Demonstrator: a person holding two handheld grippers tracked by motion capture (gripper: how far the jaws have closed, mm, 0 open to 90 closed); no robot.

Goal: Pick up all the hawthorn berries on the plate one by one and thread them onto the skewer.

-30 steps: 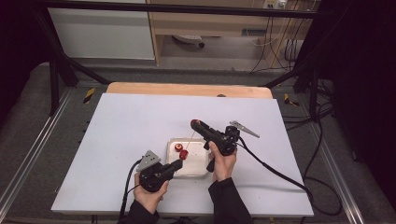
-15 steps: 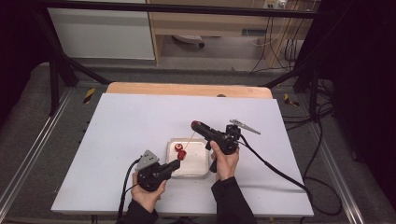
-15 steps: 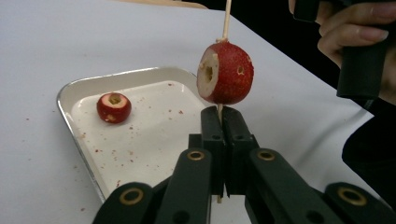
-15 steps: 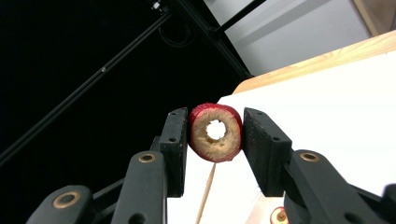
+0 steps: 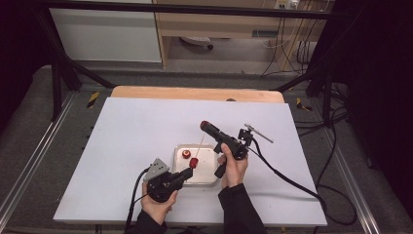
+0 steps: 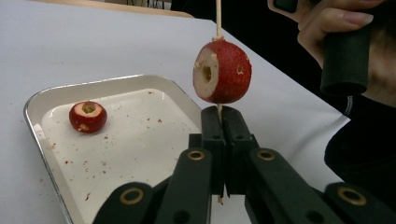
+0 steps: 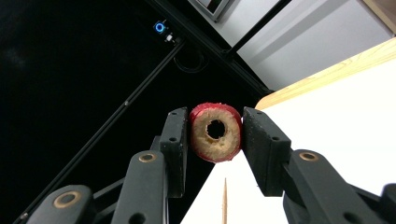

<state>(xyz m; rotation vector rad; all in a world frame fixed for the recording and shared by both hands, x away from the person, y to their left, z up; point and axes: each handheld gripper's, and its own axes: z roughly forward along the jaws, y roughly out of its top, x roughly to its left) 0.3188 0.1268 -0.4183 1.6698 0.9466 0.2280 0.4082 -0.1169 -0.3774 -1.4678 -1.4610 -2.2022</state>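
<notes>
My left gripper (image 6: pixel 219 114) is shut on the lower end of a thin wooden skewer (image 6: pixel 218 18), which stands upright. A red cored fruit (image 6: pixel 222 71) is threaded on the skewer just above the jaws. In the high view this left gripper (image 5: pixel 187 171) sits over the near edge of a metal tray (image 5: pixel 207 178). A second red fruit (image 6: pixel 88 116) lies in the tray. My right gripper (image 7: pixel 215 122) is shut on a third red cored fruit (image 7: pixel 215 132), hole facing the camera. In the high view the right gripper (image 5: pixel 203 125) hangs above and beyond the skewer's tip (image 7: pixel 224 198).
The tray (image 6: pixel 32 105) lies on a white table sheet (image 5: pixel 126 136), with red crumbs scattered over its floor. A wooden strip (image 5: pixel 195 93) runs along the table's far edge. Black frame bars and cables stand around the table.
</notes>
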